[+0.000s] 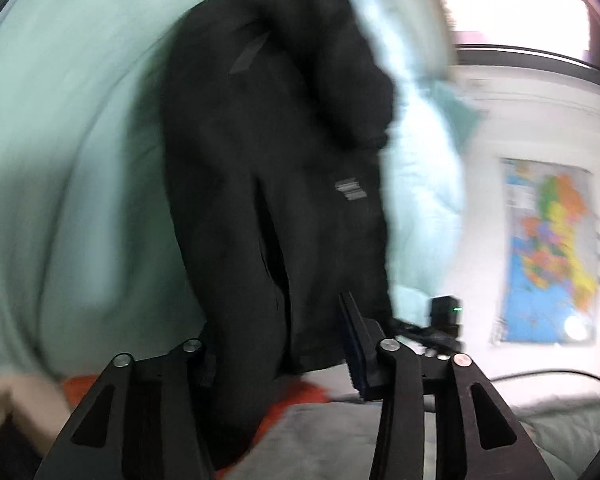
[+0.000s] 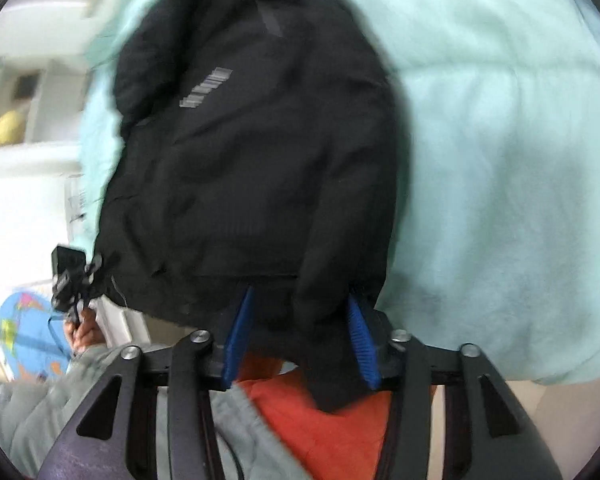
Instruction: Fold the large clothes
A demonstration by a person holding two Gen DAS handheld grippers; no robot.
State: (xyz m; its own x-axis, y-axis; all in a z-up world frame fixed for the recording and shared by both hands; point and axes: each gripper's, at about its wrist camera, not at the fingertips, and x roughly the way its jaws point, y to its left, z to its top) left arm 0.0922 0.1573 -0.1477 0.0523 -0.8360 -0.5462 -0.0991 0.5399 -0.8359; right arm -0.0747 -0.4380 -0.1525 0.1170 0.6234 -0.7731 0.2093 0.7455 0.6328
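Observation:
A large black jacket (image 1: 272, 152) with a small grey label hangs or lies in front of a pale mint bed cover (image 1: 72, 140). My left gripper (image 1: 276, 344) has its jaws around the jacket's lower hem; the left finger is hidden by cloth, the right finger (image 1: 354, 344) shows. In the right wrist view the same jacket (image 2: 252, 160) fills the middle. My right gripper (image 2: 300, 328) has its blue fingers (image 2: 240, 332) on either side of a hanging sleeve or hem edge, with cloth bunched between them. Both views are motion-blurred.
The mint bed cover (image 2: 500, 160) spreads behind the jacket. An orange cloth (image 2: 332, 428) and a grey quilted garment (image 2: 40, 408) lie below the grippers. A colourful wall map (image 1: 552, 252) hangs at the right. The other gripper's camera (image 2: 66, 264) shows at the left.

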